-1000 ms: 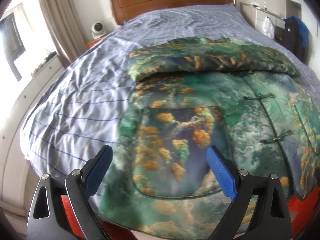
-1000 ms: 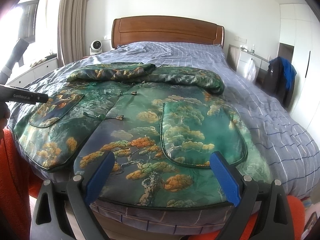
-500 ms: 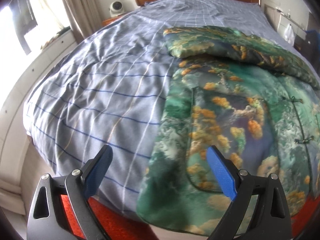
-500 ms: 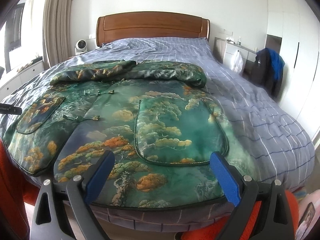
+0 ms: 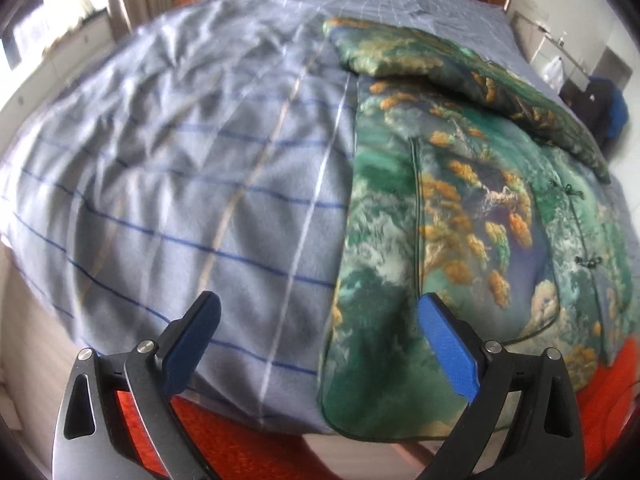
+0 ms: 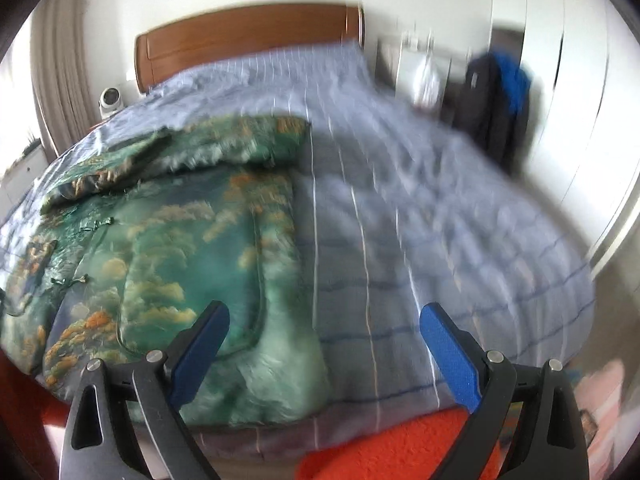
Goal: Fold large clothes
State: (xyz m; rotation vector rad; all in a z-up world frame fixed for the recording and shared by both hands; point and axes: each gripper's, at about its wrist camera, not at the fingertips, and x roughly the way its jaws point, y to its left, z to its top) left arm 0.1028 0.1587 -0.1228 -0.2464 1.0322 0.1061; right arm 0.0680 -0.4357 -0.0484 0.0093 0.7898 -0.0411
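A large padded jacket (image 5: pixel 460 220), green with orange and white tree print, lies flat and face up on the bed, its sleeves folded across the top (image 5: pixel 404 52). In the right wrist view the jacket (image 6: pixel 172 248) fills the left half, blurred. My left gripper (image 5: pixel 316 332) is open and empty, above the jacket's lower left corner. My right gripper (image 6: pixel 324 336) is open and empty, above the jacket's lower right corner.
The bed has a grey-blue checked cover (image 5: pixel 180 168) and a wooden headboard (image 6: pixel 248 40). An orange fabric (image 6: pixel 392 444) lies at the foot of the bed. A dark bag with blue cloth (image 6: pixel 500 96) stands by the white wardrobe on the right. A small white fan (image 6: pixel 110 98) sits at the far left.
Both grippers have swung outward: the left one toward the jacket's left edge, the right one toward its right edge. Both stay open and empty. The jacket has not moved.
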